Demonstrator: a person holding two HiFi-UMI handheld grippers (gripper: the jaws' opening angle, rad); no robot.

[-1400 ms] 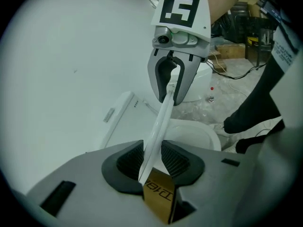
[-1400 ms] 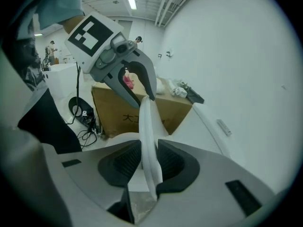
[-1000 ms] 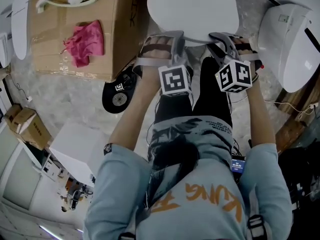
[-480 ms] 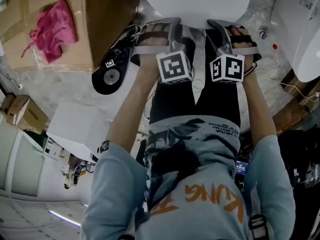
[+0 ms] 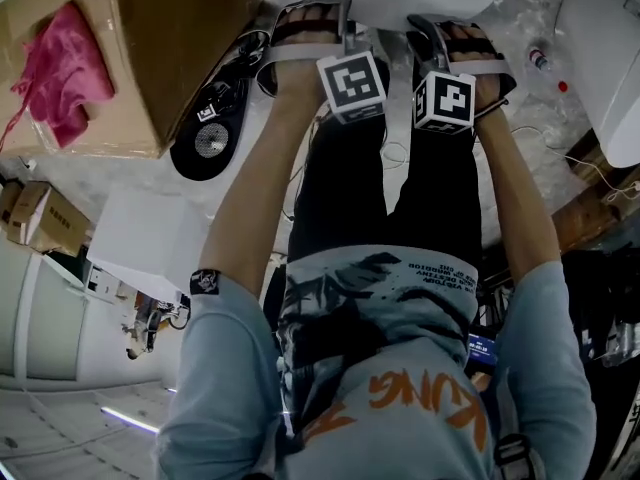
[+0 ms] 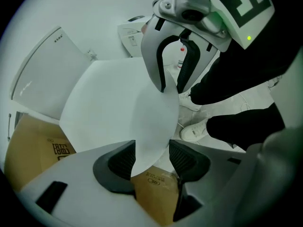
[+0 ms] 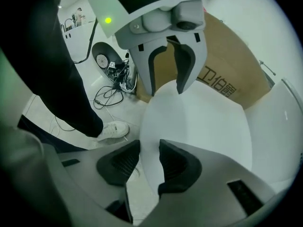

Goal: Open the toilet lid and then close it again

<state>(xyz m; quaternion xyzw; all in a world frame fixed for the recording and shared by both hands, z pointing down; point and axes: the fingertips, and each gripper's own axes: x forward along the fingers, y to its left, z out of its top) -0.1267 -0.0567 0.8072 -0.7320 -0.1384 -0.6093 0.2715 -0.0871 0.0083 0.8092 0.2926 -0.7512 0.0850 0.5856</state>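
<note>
I look down on a white toilet lid (image 6: 118,108) at the top of the head view, in front of the person's legs. Both grippers reach down to its near rim, side by side. The left gripper (image 6: 151,162) has just been opening, and its jaws stand apart with the rim between them, unpressed. The right gripper (image 7: 149,162) has just been closing and is clamped on the rim. A brown cardboard box (image 5: 150,58) stands beside the lid, with a pink cloth (image 5: 60,73) on top.
</note>
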